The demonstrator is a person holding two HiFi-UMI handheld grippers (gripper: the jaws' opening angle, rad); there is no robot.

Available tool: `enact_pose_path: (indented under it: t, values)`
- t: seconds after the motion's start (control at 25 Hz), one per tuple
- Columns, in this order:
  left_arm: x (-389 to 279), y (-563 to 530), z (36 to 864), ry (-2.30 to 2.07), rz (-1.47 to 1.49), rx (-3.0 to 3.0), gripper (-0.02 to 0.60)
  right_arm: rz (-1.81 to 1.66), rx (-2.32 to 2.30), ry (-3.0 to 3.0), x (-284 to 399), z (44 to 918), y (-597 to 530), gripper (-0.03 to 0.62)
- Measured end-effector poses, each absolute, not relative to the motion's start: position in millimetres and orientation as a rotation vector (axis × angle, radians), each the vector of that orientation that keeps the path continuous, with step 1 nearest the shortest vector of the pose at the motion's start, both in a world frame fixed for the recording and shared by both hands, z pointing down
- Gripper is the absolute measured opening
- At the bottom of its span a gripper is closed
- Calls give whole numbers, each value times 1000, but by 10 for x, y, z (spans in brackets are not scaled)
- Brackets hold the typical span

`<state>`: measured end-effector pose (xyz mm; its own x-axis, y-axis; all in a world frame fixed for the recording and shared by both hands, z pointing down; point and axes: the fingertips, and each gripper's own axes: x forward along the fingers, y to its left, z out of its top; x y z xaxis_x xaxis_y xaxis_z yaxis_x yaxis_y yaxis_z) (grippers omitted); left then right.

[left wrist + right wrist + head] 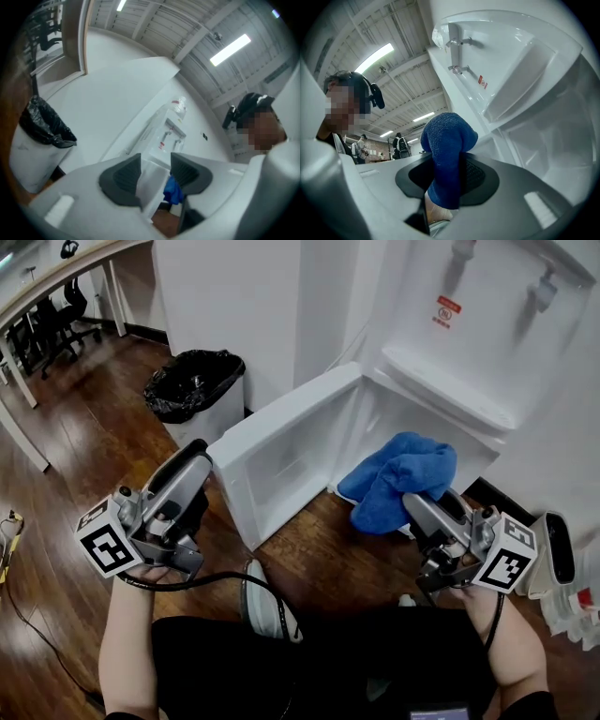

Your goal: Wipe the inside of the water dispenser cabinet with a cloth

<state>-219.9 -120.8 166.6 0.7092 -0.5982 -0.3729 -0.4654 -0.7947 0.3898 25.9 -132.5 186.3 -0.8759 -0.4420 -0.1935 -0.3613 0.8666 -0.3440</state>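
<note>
The white water dispenser (487,334) stands at the upper right with its lower cabinet door (286,442) swung open to the left. A blue cloth (398,479) bunches in front of the cabinet opening (398,418), and my right gripper (424,510) is shut on it. In the right gripper view the cloth (446,140) rises folded between the jaws of the right gripper (449,174). My left gripper (199,465) hovers by the door's outer edge, open and holding nothing. Past the left gripper (155,176), the left gripper view shows the door and the cloth (172,190) beyond the jaws.
A white bin with a black liner (195,390) stands left of the dispenser against the wall. My shoe (267,601) rests on the wood floor below the door. Desks and chairs (52,320) fill the upper left. A white device (558,554) sits at the right edge.
</note>
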Motion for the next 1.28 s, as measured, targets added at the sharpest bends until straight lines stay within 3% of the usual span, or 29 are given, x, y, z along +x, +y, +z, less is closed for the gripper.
enact_pose_path:
  t: [0.12,0.2,0.32,0.4,0.44,0.76,1.08,1.28]
  values:
    - [-2021,-1138,1748,-1005,-403,2870,263,-456,-622,2757,282,1883,-1332,132]
    - [-1995,-1167,1794,-1146,-259,2929,270,-476,-645,2762,305,1965,-1338,132]
    - [-2016,-1202,1813,-1233,-192,2944,267,-484,-673,2765,345,2030,-1346,132]
    - [-2019,-1205,1845,-1257,-153,2952,200,-469,-693,2762,372,2013,-1362,132]
    - [-2016,-1205,1854,-1260,-141,2955,169,-452,-716,2756,389,1989,-1380,132]
    - [-2017,-1188,1870,-1226,-147,2966,167,-81,-1125,2674,475,1217,-1790,132]
    - [-2005,-1198,1856,-1229,-186,2964,167,430,-1378,2903,-536,816,-2605,130]
    - [-2000,-1202,1851,-1222,-193,2965,167,356,-1584,3006,-893,1235,-2882,130]
